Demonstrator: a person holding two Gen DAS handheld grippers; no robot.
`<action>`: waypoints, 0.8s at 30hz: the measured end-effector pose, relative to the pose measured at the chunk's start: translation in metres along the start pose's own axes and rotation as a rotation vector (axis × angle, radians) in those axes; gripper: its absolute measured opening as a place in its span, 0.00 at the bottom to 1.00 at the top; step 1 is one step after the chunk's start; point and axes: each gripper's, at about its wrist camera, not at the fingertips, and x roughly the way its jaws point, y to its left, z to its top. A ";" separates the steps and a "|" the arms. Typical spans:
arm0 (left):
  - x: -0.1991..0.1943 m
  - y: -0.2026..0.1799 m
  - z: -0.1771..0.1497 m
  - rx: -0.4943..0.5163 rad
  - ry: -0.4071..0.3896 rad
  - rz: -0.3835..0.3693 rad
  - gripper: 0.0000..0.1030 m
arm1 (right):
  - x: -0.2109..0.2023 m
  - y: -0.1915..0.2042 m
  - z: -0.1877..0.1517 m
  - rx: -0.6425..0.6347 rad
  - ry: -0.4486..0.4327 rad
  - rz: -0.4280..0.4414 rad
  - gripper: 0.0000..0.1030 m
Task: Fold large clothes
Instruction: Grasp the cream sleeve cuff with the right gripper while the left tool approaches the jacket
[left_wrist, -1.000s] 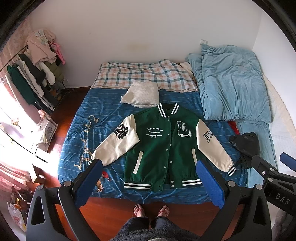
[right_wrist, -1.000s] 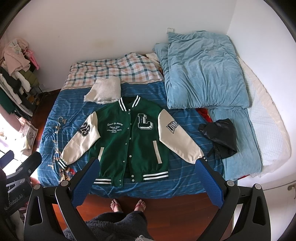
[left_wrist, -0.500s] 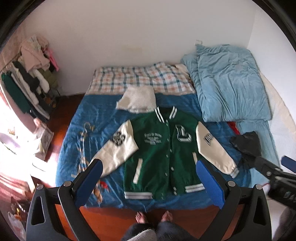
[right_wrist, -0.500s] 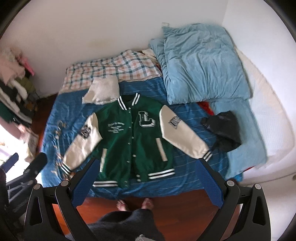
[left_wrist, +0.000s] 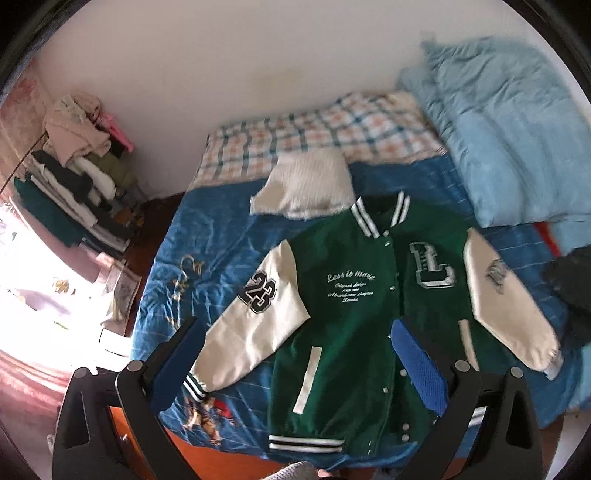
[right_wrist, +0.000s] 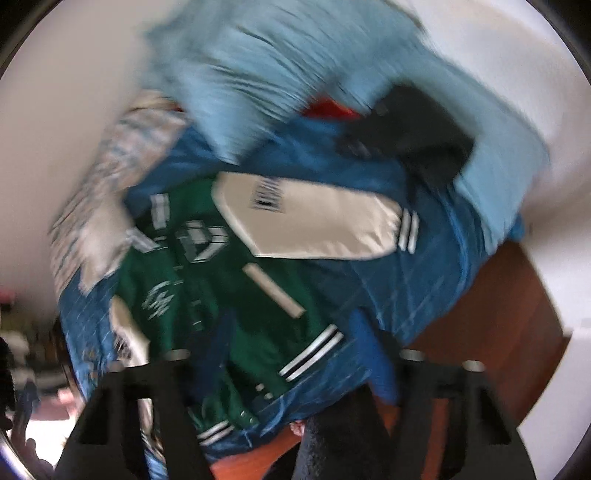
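Green felt-like varsity jacket with cream sleeves (left_wrist: 354, 332) lies flat, front up, buttoned, hem along the bed's (left_wrist: 177, 280) near edge. The left tool (left_wrist: 295, 354) hangs over it with jaws wide apart, nothing between them. The right tool (right_wrist: 295, 354), blurred, has just been closing; its jaws seem still apart and empty above the hem. Best to pinch a sleeve cuff cleanly and fold it across the chest.

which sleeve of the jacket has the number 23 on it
The cream sleeve on the picture's left in the left wrist view, lying toward the clothes rack. The other sleeve carries a blurred word patch instead.
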 end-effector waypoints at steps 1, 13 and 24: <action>0.020 -0.013 0.001 -0.006 0.006 0.011 1.00 | 0.031 -0.021 0.014 0.056 0.017 0.003 0.56; 0.237 -0.113 -0.038 0.016 0.254 0.188 1.00 | 0.324 -0.195 0.070 0.640 0.169 0.080 0.63; 0.306 -0.192 -0.024 0.056 0.326 0.066 1.00 | 0.331 -0.154 0.123 0.689 -0.045 0.096 0.13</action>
